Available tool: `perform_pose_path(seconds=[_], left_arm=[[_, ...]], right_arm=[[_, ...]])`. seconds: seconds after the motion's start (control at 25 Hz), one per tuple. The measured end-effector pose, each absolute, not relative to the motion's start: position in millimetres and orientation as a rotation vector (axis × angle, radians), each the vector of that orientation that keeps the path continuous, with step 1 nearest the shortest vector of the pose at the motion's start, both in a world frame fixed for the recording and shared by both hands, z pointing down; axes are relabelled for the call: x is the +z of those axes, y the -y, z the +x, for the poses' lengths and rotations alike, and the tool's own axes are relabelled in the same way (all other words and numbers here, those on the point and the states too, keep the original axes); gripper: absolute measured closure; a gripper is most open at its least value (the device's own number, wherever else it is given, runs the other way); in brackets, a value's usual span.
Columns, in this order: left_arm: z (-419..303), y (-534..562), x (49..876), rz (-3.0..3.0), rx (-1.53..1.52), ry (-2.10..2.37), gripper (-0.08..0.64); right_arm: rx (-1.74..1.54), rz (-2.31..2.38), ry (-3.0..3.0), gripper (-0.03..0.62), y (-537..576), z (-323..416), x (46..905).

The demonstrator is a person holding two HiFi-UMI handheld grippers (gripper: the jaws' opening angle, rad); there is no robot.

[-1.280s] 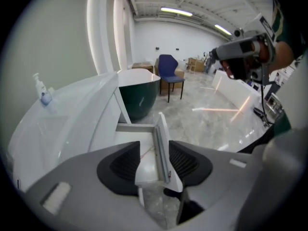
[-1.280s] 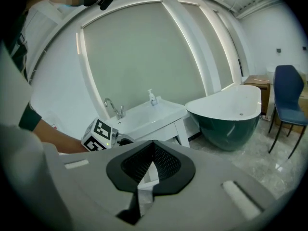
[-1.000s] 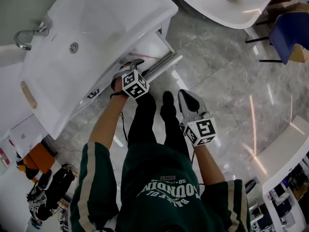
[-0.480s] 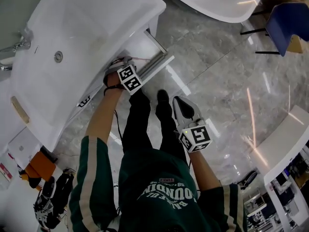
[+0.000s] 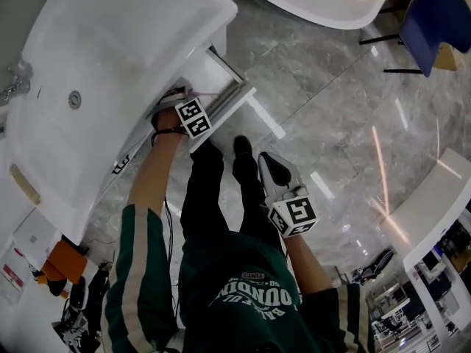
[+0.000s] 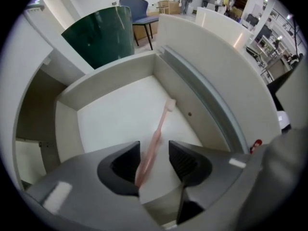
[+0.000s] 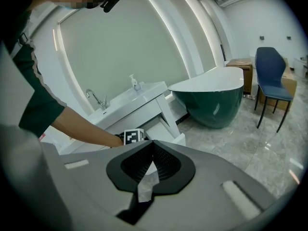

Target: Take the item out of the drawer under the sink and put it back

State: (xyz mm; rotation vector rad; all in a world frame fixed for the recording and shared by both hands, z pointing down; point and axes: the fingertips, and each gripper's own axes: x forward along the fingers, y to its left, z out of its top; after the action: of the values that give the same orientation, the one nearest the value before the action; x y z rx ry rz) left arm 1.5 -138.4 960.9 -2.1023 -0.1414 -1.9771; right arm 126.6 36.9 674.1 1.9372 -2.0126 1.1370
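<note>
A white drawer point(image 5: 223, 85) stands pulled out under the white sink point(image 5: 110, 57). On the drawer's floor point(image 6: 110, 114) lies a pink toothbrush point(image 6: 159, 128), head pointing away. My left gripper point(image 6: 154, 159) reaches into the drawer, jaws open, with the toothbrush handle between them and close against the left jaw. In the head view the left gripper point(image 5: 179, 101) sits under the sink's edge, its tips hidden. My right gripper point(image 5: 274, 170) hangs over the floor beside the person's legs, shut and holding nothing point(image 7: 152, 150).
A dark green bathtub point(image 7: 216, 100) and a blue chair point(image 7: 269, 76) stand to the right of the vanity. A faucet point(image 7: 96, 99) and soap bottle point(image 7: 132, 83) top the sink. Grey marble floor point(image 5: 331, 123) spreads to the right.
My left gripper has pushed further in under the sink's edge, into the drawer. The right gripper has stayed shut by the legs.
</note>
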Motion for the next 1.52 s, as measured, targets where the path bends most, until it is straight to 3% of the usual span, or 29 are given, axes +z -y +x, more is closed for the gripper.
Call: perform_pose_path(seconds=[0.24, 0.32, 0.36, 0.96, 1.52], left_arm=[[-0.6, 140.3, 971.4, -2.068, -2.005, 0.161, 0.393], [0.9, 139.5, 971.6, -2.086, -2.013, 0.151, 0.485], [1.3, 139.2, 971.6, -2.1, -2.025, 0.146, 0.495], [23.5, 141.0, 934.7, -2.372, -1.972, -0.06, 0.492], [43.7, 117.1, 807.6, -2.649, -1.749, -0.217, 0.492]], right_arm=[[1.152, 1.951, 1.985, 0.591, -37.0, 133.9, 681.4], [1.157, 1.952, 1.981, 0.591, -36.8, 134.6, 682.3], [1.157, 1.95, 1.982, 0.591, -36.3, 134.2, 682.1], [1.11, 1.925, 1.999, 0.591, -33.7, 132.3, 671.2], [0.977, 1.876, 2.117, 0.591, -15.3, 133.5, 608.7]])
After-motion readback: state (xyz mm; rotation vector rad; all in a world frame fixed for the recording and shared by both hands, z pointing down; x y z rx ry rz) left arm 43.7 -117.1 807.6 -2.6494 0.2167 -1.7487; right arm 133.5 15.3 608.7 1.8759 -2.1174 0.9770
